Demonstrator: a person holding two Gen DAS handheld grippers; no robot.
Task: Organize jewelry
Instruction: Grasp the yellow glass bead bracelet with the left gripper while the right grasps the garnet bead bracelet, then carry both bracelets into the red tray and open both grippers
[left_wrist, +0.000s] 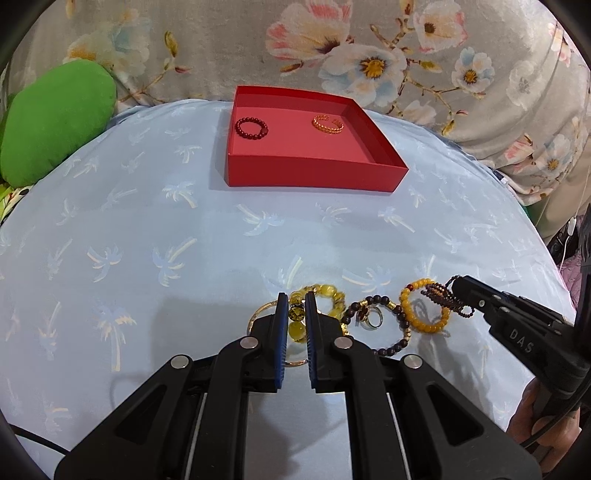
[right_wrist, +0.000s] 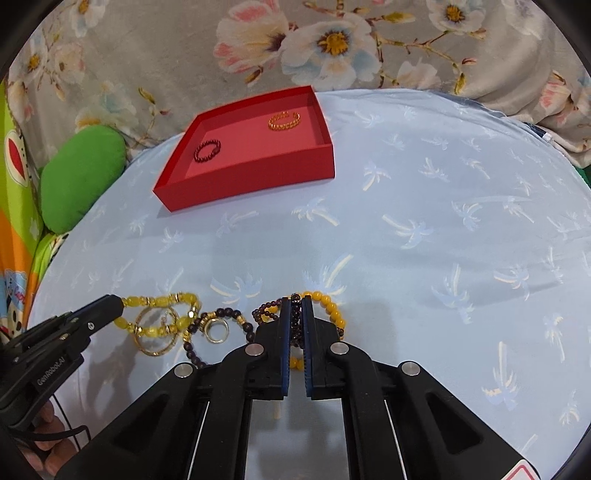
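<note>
- Pinching a small dark beaded bracelet (right_wrist: 294, 314) between its pads, the right gripper (right_wrist: 295, 301) sits over the orange bead bracelet (right_wrist: 332, 310).
- Clamped on the yellow bead bracelet (left_wrist: 295, 314), the left gripper (left_wrist: 297, 297) rests on the blue cloth (left_wrist: 147, 240).
- Red tray (left_wrist: 310, 173) lies well beyond.

home bedrm: floral blanket (left_wrist: 369, 55), green pillow (left_wrist: 55, 118)

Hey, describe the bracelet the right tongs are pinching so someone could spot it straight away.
Find the red tray on the blue palm-print cloth, then come to the near jewelry heap. The small dark garnet-bead bracelet sits in the right tongs, its beads tinier than the orange bead bracelet beside it.
</note>
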